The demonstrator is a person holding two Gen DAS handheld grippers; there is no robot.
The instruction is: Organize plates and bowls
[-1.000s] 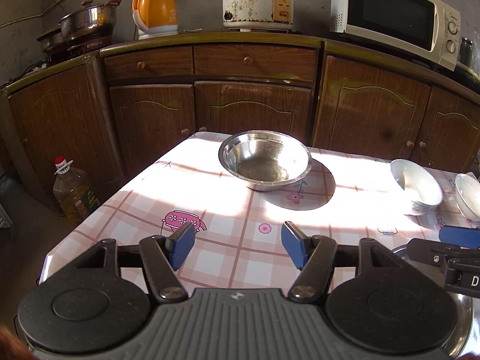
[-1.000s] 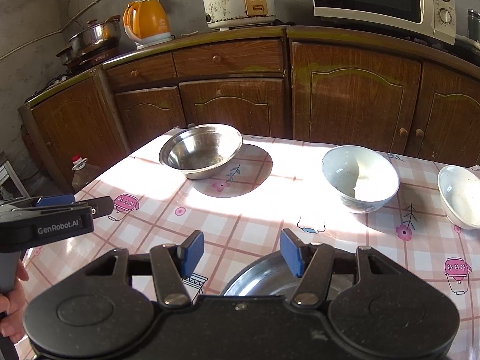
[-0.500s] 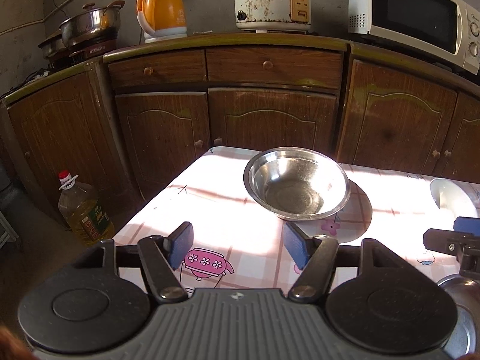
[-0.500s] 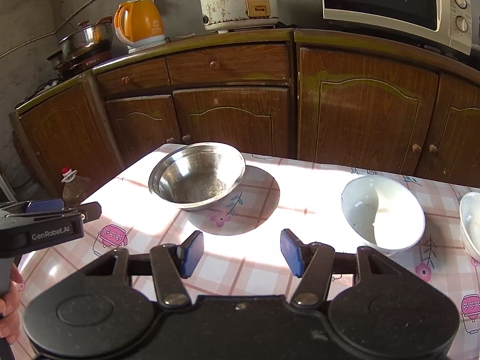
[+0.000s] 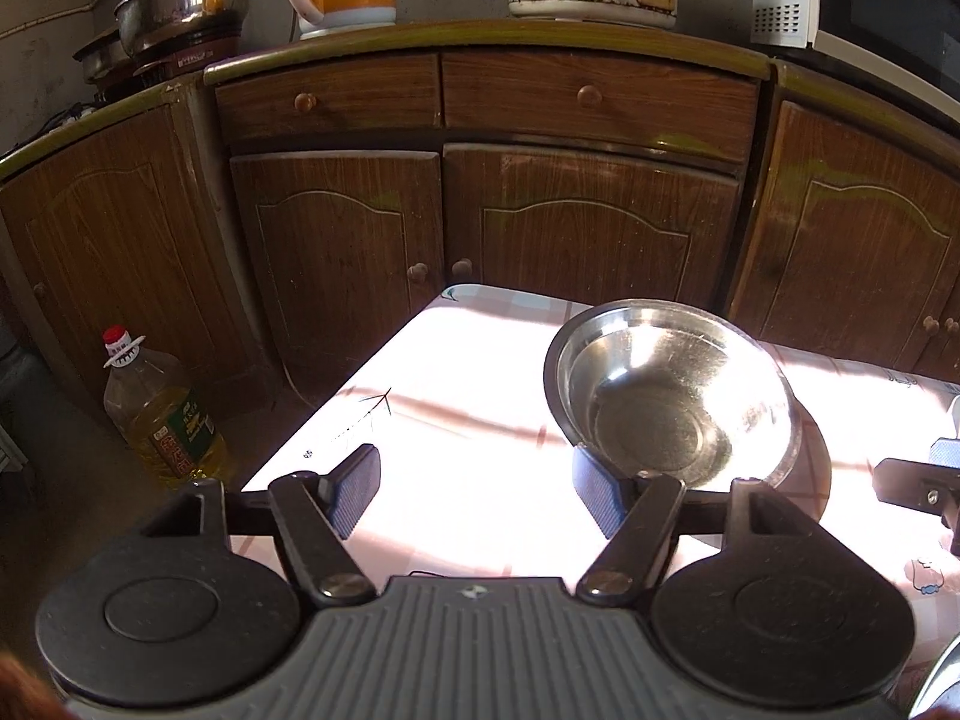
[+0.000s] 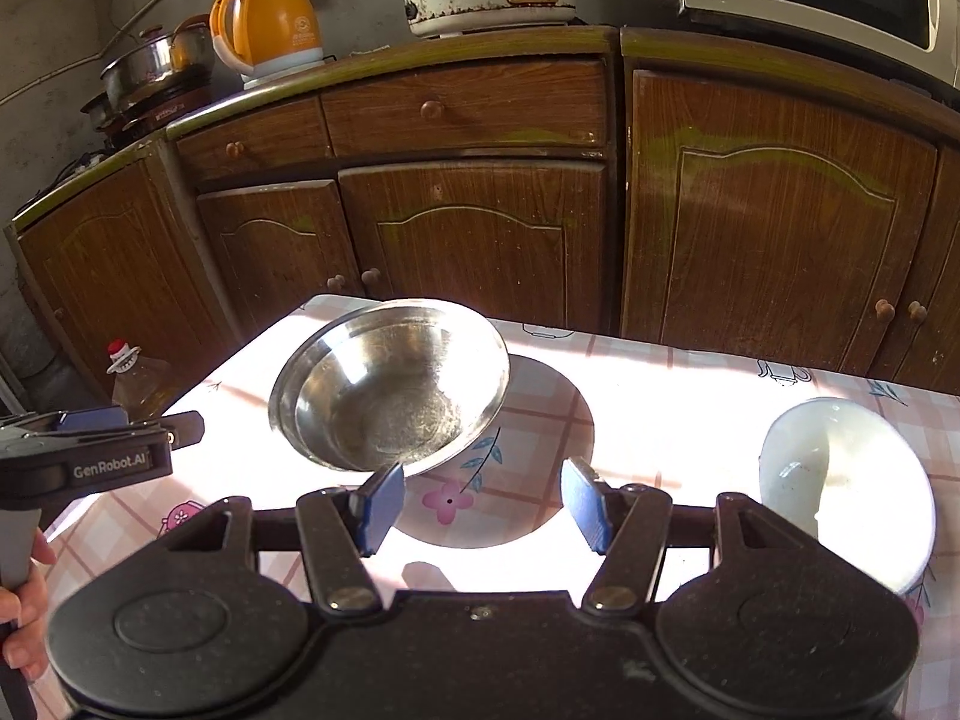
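Note:
A steel bowl (image 5: pixel 666 396) stands on the checked tablecloth near the table's far left corner, casting a round shadow. My left gripper (image 5: pixel 474 480) hovers just short of it and to its left; its jaws are opening with nothing between them. The bowl's near rim lies beside the left gripper's right pad. In the right wrist view the same steel bowl (image 6: pixel 390 390) sits ahead and left of my right gripper (image 6: pixel 483 495), which is open and empty. A white bowl (image 6: pixel 846 480) rests on the table to the right.
The table (image 5: pixel 456 372) ends close behind the steel bowl, facing brown cabinets (image 5: pixel 588 228). An oil bottle (image 5: pixel 159 414) stands on the floor at left. A kettle (image 6: pixel 264 24), a rice cooker and a microwave sit on the counter. A hand (image 6: pixel 24 618) holds the left gripper's handle.
Both grippers have moved forward over the table toward the steel bowl, which now looms larger and closer. The steel plate near the front and the second white bowl have dropped out of view.

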